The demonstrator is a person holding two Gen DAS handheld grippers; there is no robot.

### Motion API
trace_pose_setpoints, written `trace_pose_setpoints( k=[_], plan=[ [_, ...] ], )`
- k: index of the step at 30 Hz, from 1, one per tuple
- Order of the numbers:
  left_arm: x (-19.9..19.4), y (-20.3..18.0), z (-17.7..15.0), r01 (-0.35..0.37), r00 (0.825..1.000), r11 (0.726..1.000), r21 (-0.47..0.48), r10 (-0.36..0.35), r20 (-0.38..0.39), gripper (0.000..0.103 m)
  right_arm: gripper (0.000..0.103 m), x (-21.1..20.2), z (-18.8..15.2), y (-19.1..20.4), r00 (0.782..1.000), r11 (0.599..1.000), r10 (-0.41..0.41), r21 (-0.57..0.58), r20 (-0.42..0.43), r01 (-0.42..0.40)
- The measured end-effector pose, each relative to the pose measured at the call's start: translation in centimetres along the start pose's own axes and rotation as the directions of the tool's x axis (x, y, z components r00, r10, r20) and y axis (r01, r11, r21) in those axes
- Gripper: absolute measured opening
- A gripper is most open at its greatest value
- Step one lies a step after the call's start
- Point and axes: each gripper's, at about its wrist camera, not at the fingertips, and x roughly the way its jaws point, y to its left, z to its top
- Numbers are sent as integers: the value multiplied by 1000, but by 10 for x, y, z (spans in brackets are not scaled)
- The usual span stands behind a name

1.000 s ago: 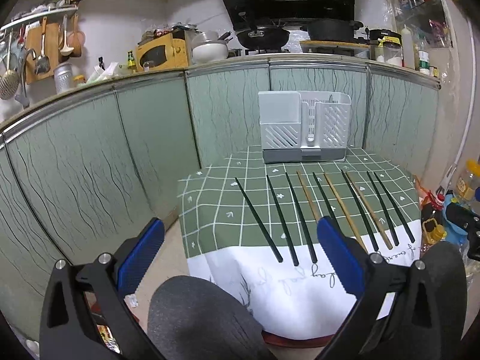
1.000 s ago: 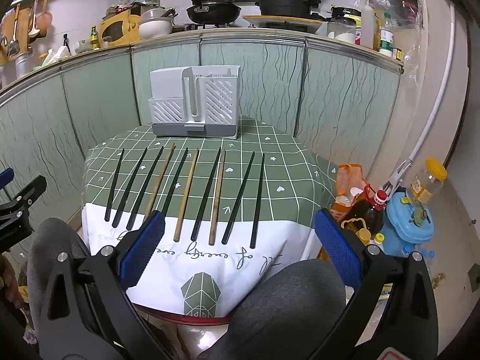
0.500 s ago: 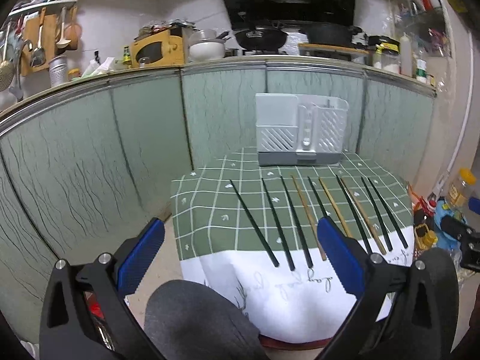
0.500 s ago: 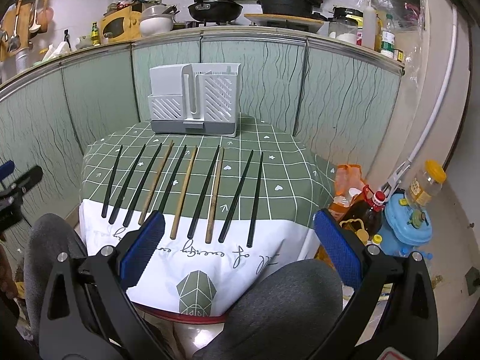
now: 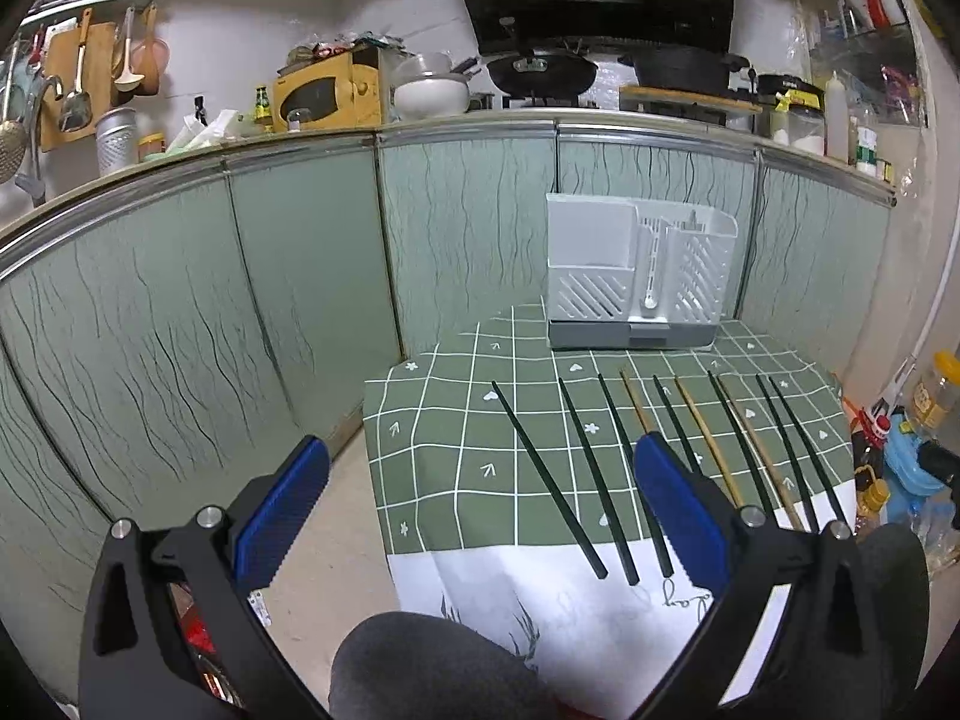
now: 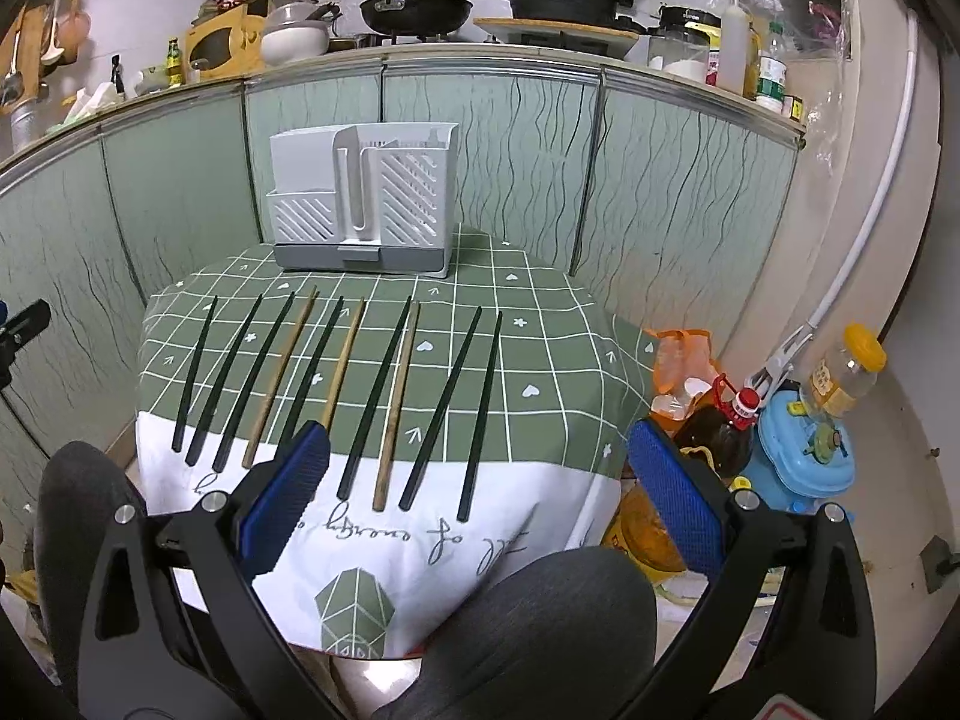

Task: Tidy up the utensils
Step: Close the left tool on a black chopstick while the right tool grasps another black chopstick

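I see both grippers spread wide and empty: left gripper [image 5: 480, 498], right gripper [image 6: 477, 480]. Both hover short of the table [image 6: 540, 312], over the person's knees. Ten chopsticks [image 6: 384, 384] lie in a row on the green cloth: seven dark, three wooden, though the left view hides some behind a finger. The white holder [image 6: 360, 204] stands upright behind them, apart.

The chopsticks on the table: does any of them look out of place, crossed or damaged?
Nothing stands out. The chopsticks lie side by side on the green tablecloth, uncrossed, seven dark and three wooden. The white holder stands upright behind them.
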Motion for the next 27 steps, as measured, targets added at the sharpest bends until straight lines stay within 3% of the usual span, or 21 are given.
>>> trace_pose_setpoints(
  k=[13,18,22,27],
  plan=[
    [60,-26,-29,-33,998,999,23,34,-60,99,96,59,-10,-12,997,998,52,47,-62,-50],
    [81,-38,-44,-54,996,998,23,56,-76,99,94,84,-18,-13,997,998,36,61,-72,-32],
    [96,-47,-53,-64,994,998,23,66,-86,99,87,101,-25,-18,997,995,2,95,-75,5],
    [112,-55,-65,-60,990,998,22,62,-127,83,74,117,-34,-20,994,994,-20,102,-103,30]
  ],
)
